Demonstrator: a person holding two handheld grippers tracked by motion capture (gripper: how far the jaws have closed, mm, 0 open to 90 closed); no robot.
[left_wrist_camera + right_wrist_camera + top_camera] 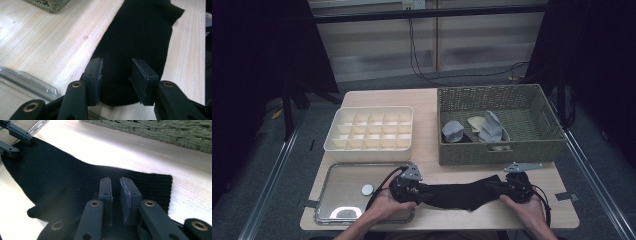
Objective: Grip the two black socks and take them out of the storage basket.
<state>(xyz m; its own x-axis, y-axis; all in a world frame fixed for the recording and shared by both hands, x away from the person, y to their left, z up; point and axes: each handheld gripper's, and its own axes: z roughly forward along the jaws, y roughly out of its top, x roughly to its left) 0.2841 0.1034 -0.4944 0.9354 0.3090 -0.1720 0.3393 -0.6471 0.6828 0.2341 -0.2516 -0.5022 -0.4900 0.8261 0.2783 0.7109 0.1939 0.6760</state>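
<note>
A long black sock lies flat along the table's near edge between my two grippers. My left gripper stands over its left end. In the left gripper view the jaws of this gripper are spread apart, with the sock lying under them and neither pad pressing it. My right gripper is at the sock's right end. In the right gripper view this gripper has its pads drawn near together, a slim gap left between them, just over the sock near its straight hem. The left gripper sits at the sock's far end.
A woven green basket stands at the back right with a grey sock and other rolled socks inside. A white divided box is at the back left. In front of it lies a metal tray holding a small round disc.
</note>
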